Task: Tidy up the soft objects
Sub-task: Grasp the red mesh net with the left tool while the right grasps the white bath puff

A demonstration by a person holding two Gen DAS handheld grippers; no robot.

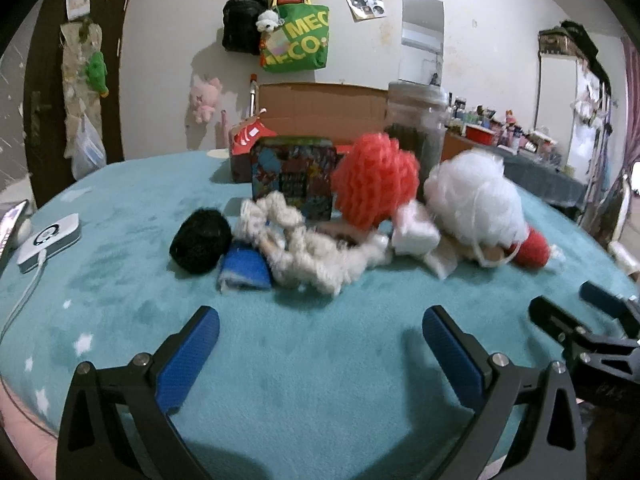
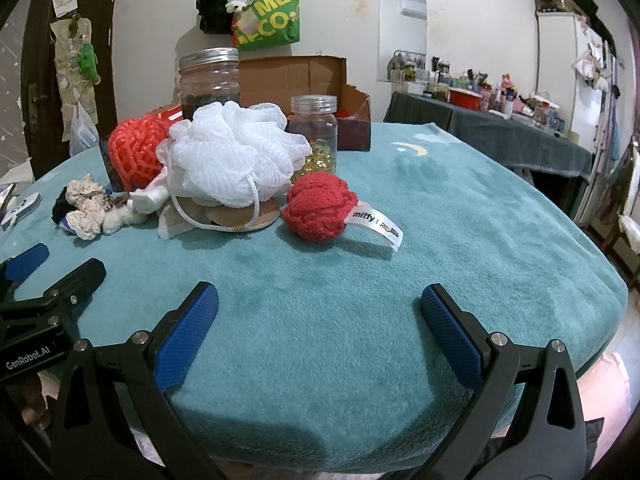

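Note:
Soft things lie in a heap on the teal cloth. There is a black yarn ball, a blue sponge, a cream braided rope, an orange mesh pouf, a white mesh pouf and a red knitted ball. In the right wrist view the white pouf sits on a brown pad, with the orange pouf to its left and the red ball with a Miffy tag to its right. My left gripper is open and empty, short of the heap. My right gripper is open and empty, in front of the red ball.
A patterned tin, a cardboard box, a big lidded jar and a smaller jar stand behind the heap. A white device with a cable lies at the left. The table's edge falls away at the right.

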